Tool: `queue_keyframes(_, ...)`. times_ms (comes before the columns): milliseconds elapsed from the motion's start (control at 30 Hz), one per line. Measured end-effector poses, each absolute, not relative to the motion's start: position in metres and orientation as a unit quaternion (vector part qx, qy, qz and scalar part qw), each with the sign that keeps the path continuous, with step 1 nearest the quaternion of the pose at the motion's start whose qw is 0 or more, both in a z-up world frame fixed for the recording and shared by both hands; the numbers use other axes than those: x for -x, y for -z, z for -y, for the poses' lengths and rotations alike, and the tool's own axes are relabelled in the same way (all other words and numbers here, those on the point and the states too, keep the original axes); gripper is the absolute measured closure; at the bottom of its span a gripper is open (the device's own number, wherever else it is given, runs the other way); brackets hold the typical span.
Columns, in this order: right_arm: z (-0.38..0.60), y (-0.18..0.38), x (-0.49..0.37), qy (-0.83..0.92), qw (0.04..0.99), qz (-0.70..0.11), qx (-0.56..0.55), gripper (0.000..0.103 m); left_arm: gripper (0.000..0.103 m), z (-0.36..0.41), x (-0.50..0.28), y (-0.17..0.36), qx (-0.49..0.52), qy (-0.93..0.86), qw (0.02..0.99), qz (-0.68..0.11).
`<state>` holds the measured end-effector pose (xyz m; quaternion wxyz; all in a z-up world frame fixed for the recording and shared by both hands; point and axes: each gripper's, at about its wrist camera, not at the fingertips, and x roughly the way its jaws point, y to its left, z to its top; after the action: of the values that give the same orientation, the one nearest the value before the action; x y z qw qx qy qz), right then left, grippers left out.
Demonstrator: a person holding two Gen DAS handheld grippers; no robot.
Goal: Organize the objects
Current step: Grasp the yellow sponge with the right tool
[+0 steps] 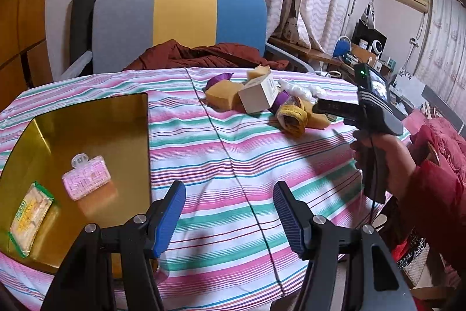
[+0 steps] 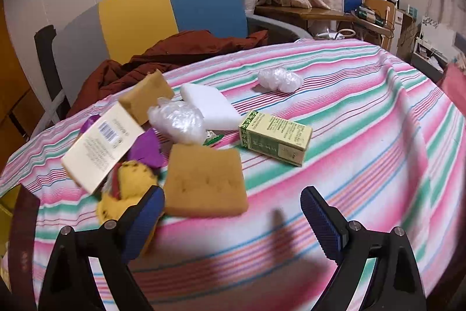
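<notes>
Gold-coloured, the shallow rectangular tray (image 1: 87, 118) at the left already holds a pink plastic clip (image 1: 86, 179) and a green-edged packet (image 1: 30, 219). Nothing is held between the parted jaws of the left gripper (image 1: 230, 212). Sponges, boxes and wrap, among them a tan sponge block (image 2: 204, 179), are left heaped on the striped cloth (image 2: 364, 136), where the empty right gripper (image 2: 233, 219) is spread wide.

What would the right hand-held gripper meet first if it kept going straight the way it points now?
Probably the tan sponge lying just ahead of the open right hand-held gripper, slightly toward its left finger; depth is hard to judge, so it could reach the striped tablecloth first.
</notes>
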<state>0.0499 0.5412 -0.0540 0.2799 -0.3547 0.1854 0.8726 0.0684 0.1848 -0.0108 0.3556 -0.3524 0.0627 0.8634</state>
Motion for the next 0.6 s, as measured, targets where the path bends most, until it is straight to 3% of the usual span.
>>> queue_keyframes(367, -0.540, 0.068, -0.026, -0.878, 0.251, -0.188, 0.363, 0.008, 0.039, -0.212, -0.068, 0.014, 0.360, -0.853, 0.369, -0.085)
queue_keyframes(433, -0.540, 0.074, -0.021, -0.876, 0.248, -0.185, 0.370, 0.013, 0.039, -0.219, -0.067, 0.016, 0.361, -0.851, 0.371, -0.091)
queue_keyframes(467, -0.541, 0.077, -0.021, -0.874, 0.247, -0.185, 0.375, 0.022, 0.039, -0.222, -0.066, 0.016, 0.363, -0.850, 0.372, -0.093)
queue_keyframes(600, -0.543, 0.080, -0.026, -0.877, 0.229, -0.202, 0.370, 0.034, 0.039, -0.236, -0.061, 0.023, 0.374, -0.841, 0.379, -0.098)
